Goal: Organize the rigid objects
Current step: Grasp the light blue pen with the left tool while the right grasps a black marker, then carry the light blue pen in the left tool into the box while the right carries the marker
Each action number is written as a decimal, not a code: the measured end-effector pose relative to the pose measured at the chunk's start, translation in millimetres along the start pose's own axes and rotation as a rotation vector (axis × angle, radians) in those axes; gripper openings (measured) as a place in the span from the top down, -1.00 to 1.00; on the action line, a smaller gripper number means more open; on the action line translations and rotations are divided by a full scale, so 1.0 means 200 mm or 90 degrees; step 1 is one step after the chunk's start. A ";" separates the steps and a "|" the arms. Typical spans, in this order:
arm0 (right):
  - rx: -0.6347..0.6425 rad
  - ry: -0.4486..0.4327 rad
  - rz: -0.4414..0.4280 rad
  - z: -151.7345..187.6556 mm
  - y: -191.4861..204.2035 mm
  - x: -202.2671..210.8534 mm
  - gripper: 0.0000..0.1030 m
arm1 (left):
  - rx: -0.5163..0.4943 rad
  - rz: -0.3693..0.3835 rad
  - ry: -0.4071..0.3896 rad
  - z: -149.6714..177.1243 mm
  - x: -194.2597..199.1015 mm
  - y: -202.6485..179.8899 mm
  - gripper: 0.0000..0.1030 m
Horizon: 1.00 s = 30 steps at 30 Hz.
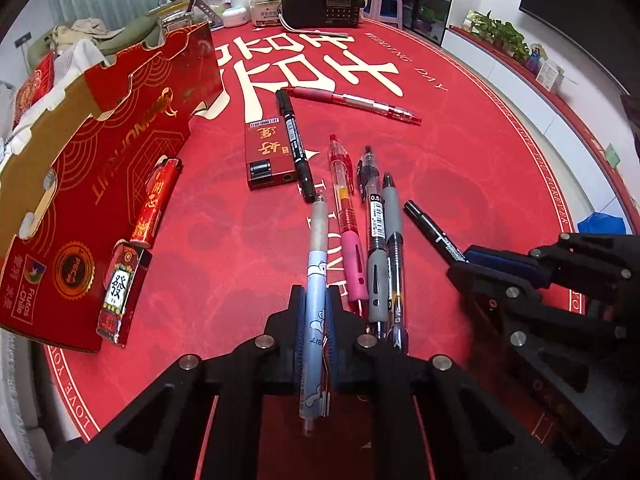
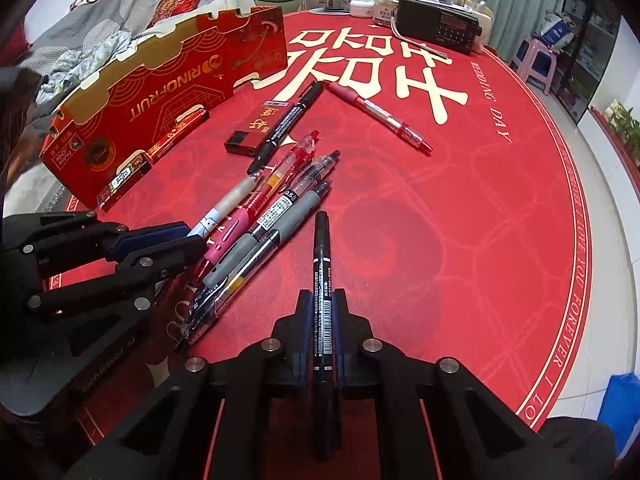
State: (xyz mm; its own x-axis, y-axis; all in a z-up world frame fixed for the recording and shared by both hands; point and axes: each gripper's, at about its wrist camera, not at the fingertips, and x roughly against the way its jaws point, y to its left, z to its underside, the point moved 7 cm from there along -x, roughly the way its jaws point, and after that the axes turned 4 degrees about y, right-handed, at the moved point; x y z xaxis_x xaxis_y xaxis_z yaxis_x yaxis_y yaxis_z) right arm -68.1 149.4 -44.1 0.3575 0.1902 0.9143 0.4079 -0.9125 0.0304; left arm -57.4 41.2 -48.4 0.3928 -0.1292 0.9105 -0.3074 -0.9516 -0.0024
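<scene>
A round red tablecloth (image 1: pixel 460 184) covered the table, printed with a big cream double-happiness character and, round the rim, "WEDDING DAY" and "LOVE YOU FOREVER". At the far edge sat a black radio (image 1: pixel 323 10) among jars and bottles, labels too small to read.

On the left, a red cardboard tray (image 1: pixel 100 184) with a notched rim, marked "RINOFRUT" and "Frutas de Chile"; what lay inside it could not be seen. Two red lighters (image 1: pixel 158 204) leaned against its side, the nearer one bearing the character 發. A third, flat red lighter (image 1: pixel 267 156) lay out in the middle, touching a black marker (image 1: pixel 295 144).

Pens, counted: a red pen (image 1: pixel 356 104) alone further back; a pink-grip pen (image 1: pixel 346 224), a black-grip pen (image 1: pixel 374 236) marked "0.5" and a grey-grip pen (image 1: pixel 394 248) side by side in a bundle.

The left gripper (image 1: pixel 316 320) was clamped on a light blue pen (image 1: pixel 318 280), which lay beside that bundle with its tip pointing away. The right gripper (image 2: pixel 322 320) was clenched on a second black marker (image 2: pixel 322 264) with a barcode label, just right of the bundle, cap pointing away
</scene>
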 end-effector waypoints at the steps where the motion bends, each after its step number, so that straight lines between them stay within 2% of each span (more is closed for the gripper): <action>1: -0.004 0.000 -0.004 0.01 0.00 0.01 0.80 | 0.002 0.000 0.001 0.01 0.00 0.00 0.81; 7: -0.054 -0.004 -0.035 0.02 -0.07 0.02 0.80 | 0.045 0.011 -0.013 0.07 0.04 0.01 0.81; 12: -0.051 -0.005 -0.032 0.02 -0.06 0.02 0.80 | 0.034 -0.003 -0.013 0.07 0.03 0.00 0.81; 18: -0.055 -0.009 -0.034 0.02 -0.07 0.02 0.80 | 0.056 0.017 -0.021 0.07 0.04 0.02 0.81; 23: -0.015 -0.008 0.003 0.03 -0.03 0.02 0.80 | 0.032 -0.013 -0.017 0.07 0.04 0.00 0.81; 30: 0.041 0.005 0.058 0.03 0.00 0.01 0.80 | 0.015 -0.025 -0.004 0.07 0.03 -0.01 0.80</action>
State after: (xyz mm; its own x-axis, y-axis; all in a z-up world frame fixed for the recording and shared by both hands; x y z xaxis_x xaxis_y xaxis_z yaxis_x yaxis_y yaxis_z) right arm -62.2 151.0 -44.9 0.3892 0.1050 0.9151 0.4277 -0.9005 -0.0786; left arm -43.2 38.6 -48.5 0.4089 -0.0935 0.9078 -0.2717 -0.9621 0.0234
